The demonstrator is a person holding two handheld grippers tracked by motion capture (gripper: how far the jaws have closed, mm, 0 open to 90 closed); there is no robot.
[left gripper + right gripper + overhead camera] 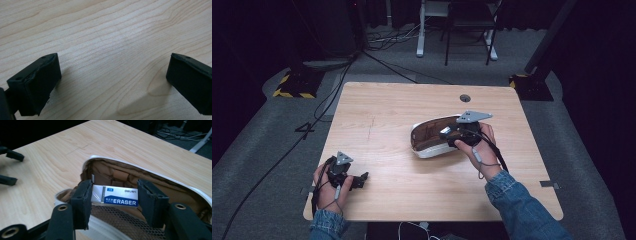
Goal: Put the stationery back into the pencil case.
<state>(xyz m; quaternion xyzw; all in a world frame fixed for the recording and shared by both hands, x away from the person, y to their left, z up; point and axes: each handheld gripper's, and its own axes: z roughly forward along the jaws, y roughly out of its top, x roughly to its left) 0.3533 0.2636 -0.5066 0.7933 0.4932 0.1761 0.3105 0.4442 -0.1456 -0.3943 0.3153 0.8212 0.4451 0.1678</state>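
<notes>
The right hand-held gripper is clamped on a boxed eraser over the open pencil case, its lower half hidden by jaws. At eight o'clock on the surface, the left hand-held gripper rests with jaws apart.

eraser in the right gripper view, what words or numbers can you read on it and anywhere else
"ERASER" in white capitals on the blue band of the eraser wrapper.
"2B" in a small blue box near the wrapper's top.
"deli" near the wrapper's top right corner, small, my best reading.
Tiny print beside "ERASER" is too small to read.
"4" marked on the grey floor left of the table in the high view.
</notes>
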